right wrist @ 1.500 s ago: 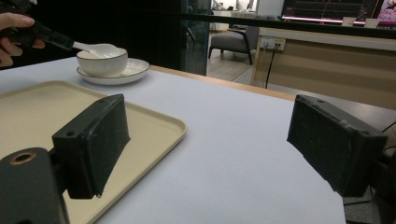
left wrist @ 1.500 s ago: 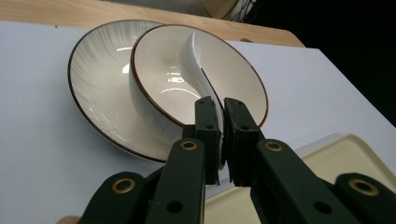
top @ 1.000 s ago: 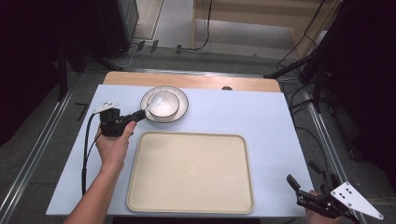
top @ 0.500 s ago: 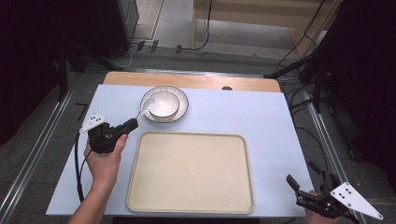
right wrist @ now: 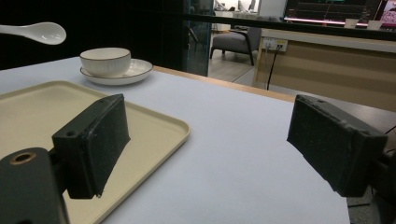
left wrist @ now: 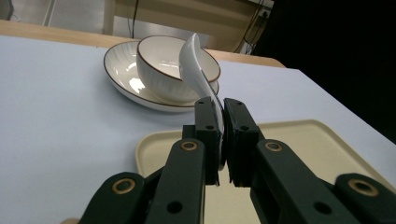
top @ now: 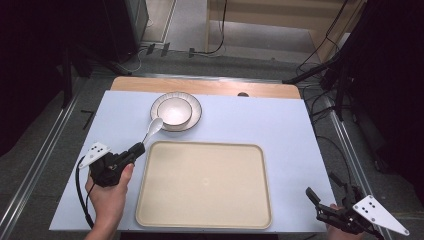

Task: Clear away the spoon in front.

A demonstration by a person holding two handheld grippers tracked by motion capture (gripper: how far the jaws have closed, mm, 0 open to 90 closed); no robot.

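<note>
The left tool (top: 134,151) grips the handle of a white spoon (left wrist: 198,70) between its jaws, the spoon's scoop raised ahead of the tool and just short of the bowl (left wrist: 163,65), which sits on a plate (left wrist: 122,70) farther on. Beside this tool lies the beige tray (top: 202,182) on the desk (top: 260,120). The right tool (top: 327,197) hangs at the desk's near corner, jaws spread wide and empty, with the tray ahead to its left.
</note>
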